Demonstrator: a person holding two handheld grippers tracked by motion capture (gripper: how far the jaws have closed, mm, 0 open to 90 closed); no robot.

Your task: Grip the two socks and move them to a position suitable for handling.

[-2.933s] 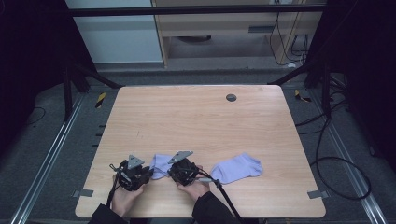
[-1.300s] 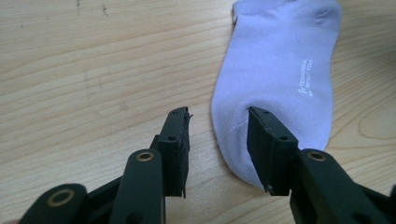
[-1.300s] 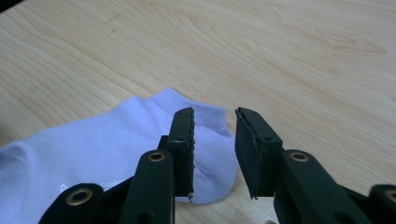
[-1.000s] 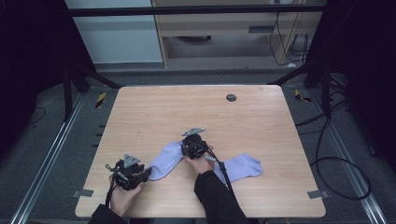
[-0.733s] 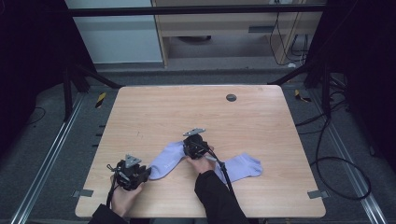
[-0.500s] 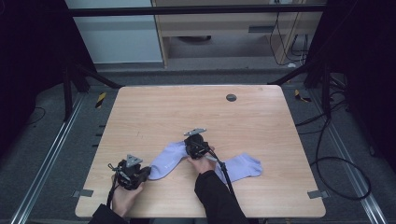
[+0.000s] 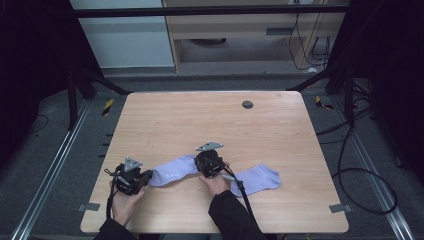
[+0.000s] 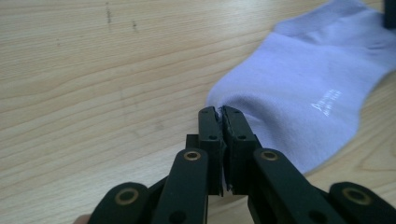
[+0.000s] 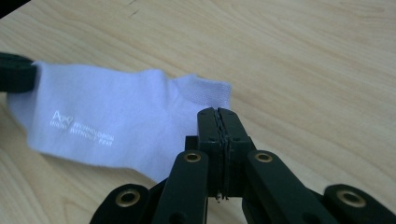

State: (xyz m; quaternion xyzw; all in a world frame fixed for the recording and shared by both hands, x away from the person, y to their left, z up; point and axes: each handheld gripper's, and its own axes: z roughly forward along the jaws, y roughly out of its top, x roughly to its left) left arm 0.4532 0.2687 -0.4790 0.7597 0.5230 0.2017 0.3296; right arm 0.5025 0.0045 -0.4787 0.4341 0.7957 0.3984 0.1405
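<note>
1. The lavender sock (image 7: pixel 172 170) lay stretched across the near part of the tabletop (image 7: pixel 210 125), running from about 8 o'clock towards 6 o'clock of its centre.
2. I had the left gripper (image 7: pixel 145 179) at the sock's toe end; its jaws had just been closing and were clenched on the fabric edge, which showed pinched between them in the left gripper view (image 8: pixel 219 114).
3. I had the right gripper (image 7: pixel 201 165) at the cuff end, at 3 o'clock of the left one; its jaws had just been closing and gripped the ribbed cuff (image 9: pixel 205 95).
4. A second lavender sock (image 7: pixel 257 179) lay flat at 4 o'clock of the right gripper, just beside my right hand (image 7: pixel 216 183).
</note>
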